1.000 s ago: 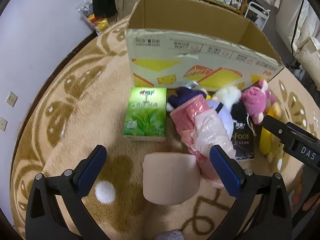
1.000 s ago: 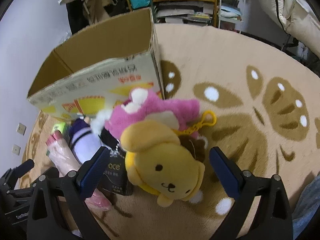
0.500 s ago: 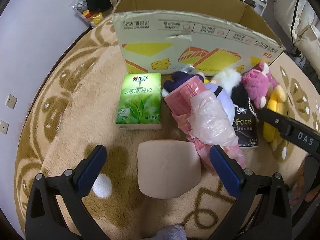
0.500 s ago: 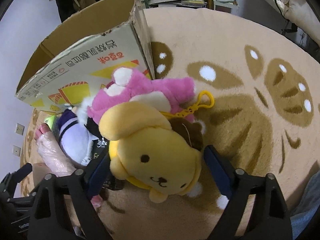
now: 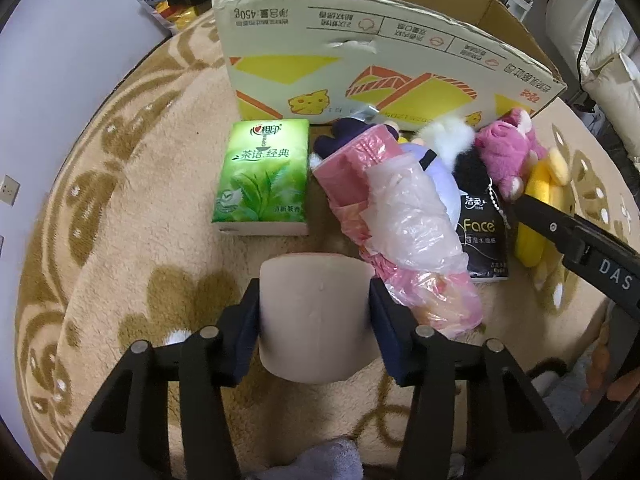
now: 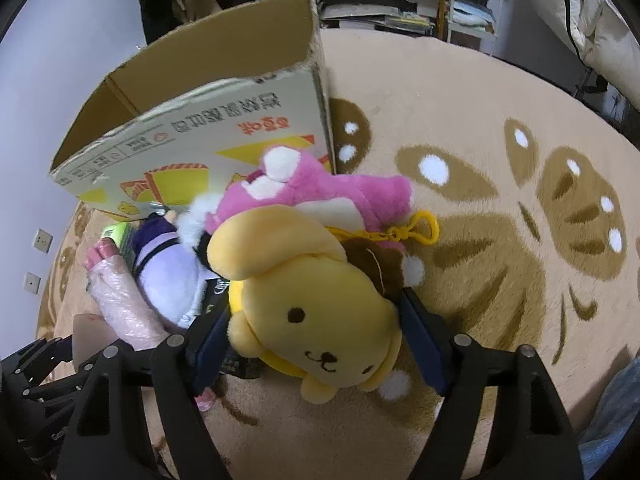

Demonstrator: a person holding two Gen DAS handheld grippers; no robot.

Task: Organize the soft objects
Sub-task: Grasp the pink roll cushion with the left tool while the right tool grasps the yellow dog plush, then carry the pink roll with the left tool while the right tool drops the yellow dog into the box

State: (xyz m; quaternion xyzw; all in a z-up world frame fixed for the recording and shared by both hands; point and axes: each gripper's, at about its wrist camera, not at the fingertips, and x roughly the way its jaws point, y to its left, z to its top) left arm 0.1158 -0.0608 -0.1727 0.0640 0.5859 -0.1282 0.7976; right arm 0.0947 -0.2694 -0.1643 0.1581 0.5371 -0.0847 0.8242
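Both pairs of tongs, spread wide half a second ago, have now drawn in onto their objects. On the left, the left tongs [image 5: 315, 312] press their blue pads [image 5: 249, 320] against the two sides of a pale beige soft block with rounded corners [image 5: 316, 312], which sits on the tan rug with brown leaf pattern [image 5: 132, 208]. On the right, the right tongs [image 6: 316, 344] squeeze the head of a yellow plush dog with a brown cap [image 6: 316, 304], one pad [image 6: 420, 340] against each cheek; the dog lies on the same rug, overlapping the pile of toys behind it.

Just beyond the beige block lies a green tissue pack printed with tea leaves [image 5: 262, 176], flat on the rug and close to the front wall of an open cardboard box with yellow and orange print [image 5: 380, 56]. Beside the pack, touching the block's right edge, is a pink roll wrapped in clear plastic film [image 5: 400, 216]. Leaning into that roll is a lavender and dark purple plush toy [image 6: 168, 268], with a black tissue pack marked "Face" [image 5: 482, 240] partly under it. A pink plush bear [image 6: 316, 192] lies against the box's front corner, directly behind the yellow dog, and a yellow plastic clip [image 6: 424, 228] pokes out between them.
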